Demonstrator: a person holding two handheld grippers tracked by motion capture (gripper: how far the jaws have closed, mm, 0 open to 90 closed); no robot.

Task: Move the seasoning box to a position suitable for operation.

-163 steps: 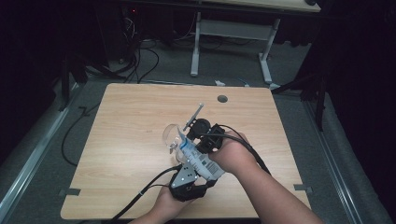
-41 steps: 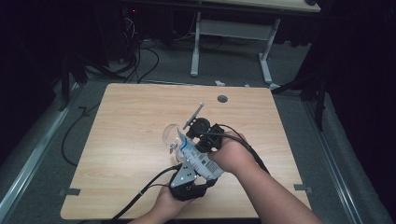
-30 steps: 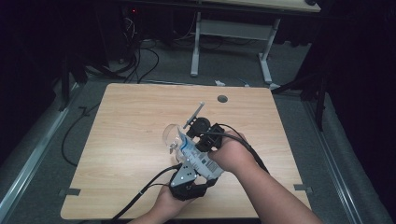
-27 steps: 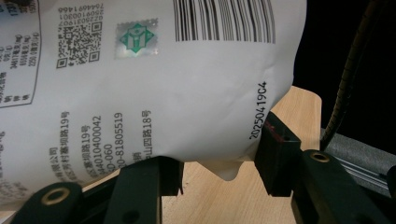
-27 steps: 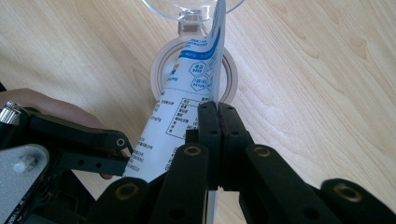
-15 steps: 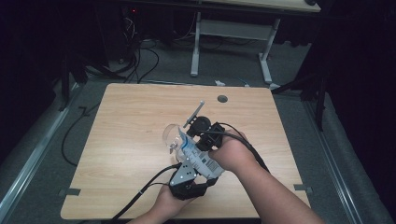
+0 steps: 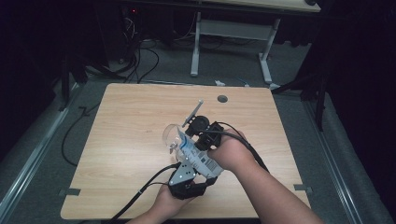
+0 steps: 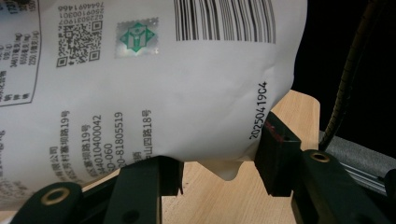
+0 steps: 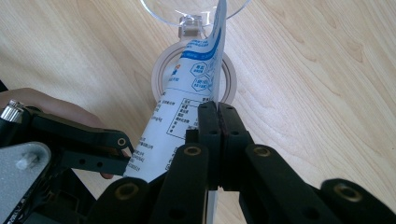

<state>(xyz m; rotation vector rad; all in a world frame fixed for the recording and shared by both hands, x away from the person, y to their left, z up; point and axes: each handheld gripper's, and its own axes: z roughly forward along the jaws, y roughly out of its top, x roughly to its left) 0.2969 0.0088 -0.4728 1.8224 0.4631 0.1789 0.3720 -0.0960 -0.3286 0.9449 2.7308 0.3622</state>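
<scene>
A white pouch (image 7: 196, 156) with blue print and a barcode (image 8: 140, 93) is held tilted over the wooden table (image 7: 130, 121). Its upper end points at a clear stemmed glass (image 7: 170, 136) standing on the table. My left gripper (image 7: 198, 165) comes from the near edge and is shut on the pouch's bulging body; its jaws (image 8: 215, 163) sit either side of it. My right gripper (image 7: 189, 140) is shut on the pouch's thin edge (image 9: 218, 112). Beyond it I see the glass stem (image 9: 189, 25) and round foot (image 9: 229, 79).
A round cable hole (image 7: 222, 99) sits near the table's far edge. Bare wood (image 9: 327, 70) lies around the glass. The left gripper's body (image 9: 70, 140) is close beside the right one. Cables and desk legs (image 7: 196, 46) lie on the floor beyond.
</scene>
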